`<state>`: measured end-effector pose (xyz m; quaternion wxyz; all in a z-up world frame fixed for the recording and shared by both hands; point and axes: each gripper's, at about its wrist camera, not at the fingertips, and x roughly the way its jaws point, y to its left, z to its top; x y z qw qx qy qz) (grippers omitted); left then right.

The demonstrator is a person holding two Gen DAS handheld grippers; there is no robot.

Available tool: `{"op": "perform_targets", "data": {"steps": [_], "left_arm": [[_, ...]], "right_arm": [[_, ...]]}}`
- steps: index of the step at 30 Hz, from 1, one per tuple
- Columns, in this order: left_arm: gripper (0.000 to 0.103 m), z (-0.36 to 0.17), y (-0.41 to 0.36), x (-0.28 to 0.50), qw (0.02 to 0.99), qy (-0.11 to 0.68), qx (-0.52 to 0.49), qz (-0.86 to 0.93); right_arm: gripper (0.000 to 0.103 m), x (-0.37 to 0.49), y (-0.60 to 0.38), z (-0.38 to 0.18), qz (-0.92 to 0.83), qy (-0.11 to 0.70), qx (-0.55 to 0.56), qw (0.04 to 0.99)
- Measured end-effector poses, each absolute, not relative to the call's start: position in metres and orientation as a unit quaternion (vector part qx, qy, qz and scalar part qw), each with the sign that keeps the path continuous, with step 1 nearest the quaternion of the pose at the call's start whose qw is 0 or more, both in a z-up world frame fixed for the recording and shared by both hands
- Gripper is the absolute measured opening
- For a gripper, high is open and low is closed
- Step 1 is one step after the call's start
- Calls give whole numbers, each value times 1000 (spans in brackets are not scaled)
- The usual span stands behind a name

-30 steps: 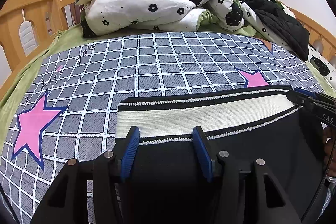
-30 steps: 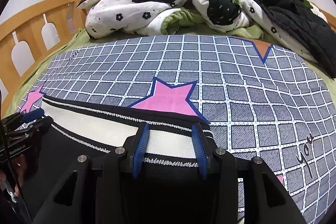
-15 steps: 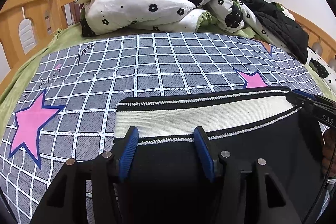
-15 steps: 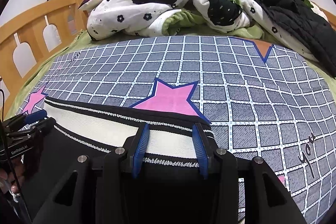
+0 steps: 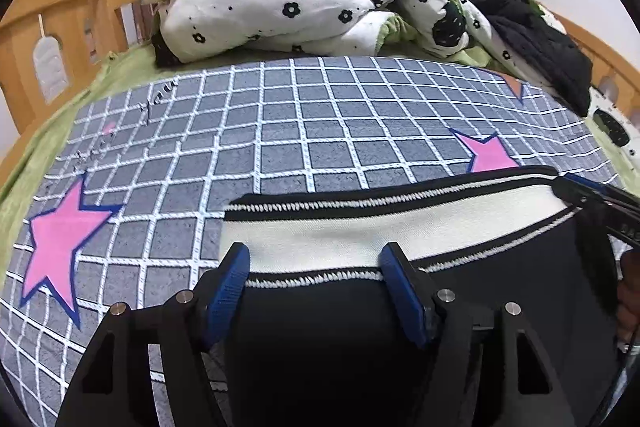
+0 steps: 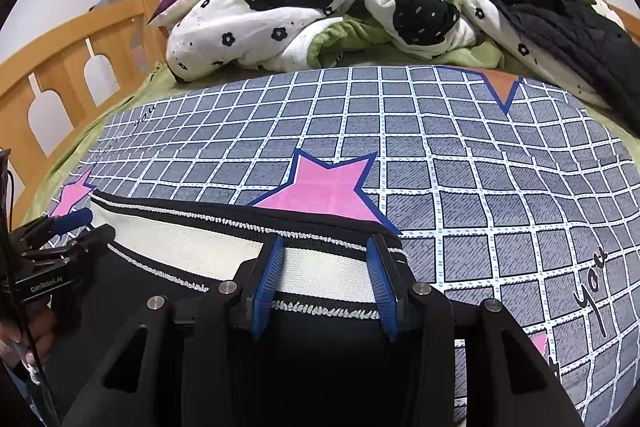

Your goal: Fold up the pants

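I have the pants [image 5: 320, 347] spread on the checked bedspread [image 5: 280, 131], their cream waistband [image 5: 360, 239] lying across the near side with its far edge just short of a pink star [image 6: 324, 187]. At the band's left end, my left gripper [image 5: 314, 283] is opening, fingers wide apart with the band between them but not pinched. At the right end, my right gripper [image 6: 326, 281] sits narrower, its blue pads [image 6: 269, 279] straddling the band; I cannot tell if they press it. To do this well, I would release both ends evenly, lift clear without dragging fabric, and keep the band straight and flat.
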<state>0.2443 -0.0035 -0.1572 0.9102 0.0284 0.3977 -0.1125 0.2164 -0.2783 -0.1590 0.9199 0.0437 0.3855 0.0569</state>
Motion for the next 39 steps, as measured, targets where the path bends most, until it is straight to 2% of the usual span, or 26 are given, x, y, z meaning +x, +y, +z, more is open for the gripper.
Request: {"op": "perform_targets", "data": {"steps": [5, 11, 18, 26, 30, 32, 34, 37, 39], "left_arm": [[68, -157, -2, 218, 888, 429, 24, -162], [68, -160, 3, 153, 885, 426, 67, -177], [68, -154, 28, 91, 885, 430, 17, -180], [67, -157, 49, 35, 879, 441, 59, -174], [59, -157, 62, 23, 884, 442, 23, -153], [35, -168, 59, 22, 878, 457, 35, -140], [24, -177, 56, 24, 870, 467, 36, -153], [22, -174, 48, 18, 876, 457, 66, -140], [22, -173, 49, 15, 874, 464, 62, -131]], "right_arm": [[44, 212, -275, -157, 56, 385, 33, 921], [56, 172, -293, -151, 70, 396, 36, 915], [56, 110, -317, -155, 77, 434, 110, 891], [52, 41, -303, -147, 58, 434, 7, 899], [48, 27, -310, -143, 48, 428, 22, 902], [48, 23, -314, -141, 54, 421, 39, 904], [48, 24, -314, -148, 50, 433, 38, 899], [46, 33, -310, -176, 29, 489, 9, 872], [46, 29, -310, -179, 29, 490, 5, 872]]}}
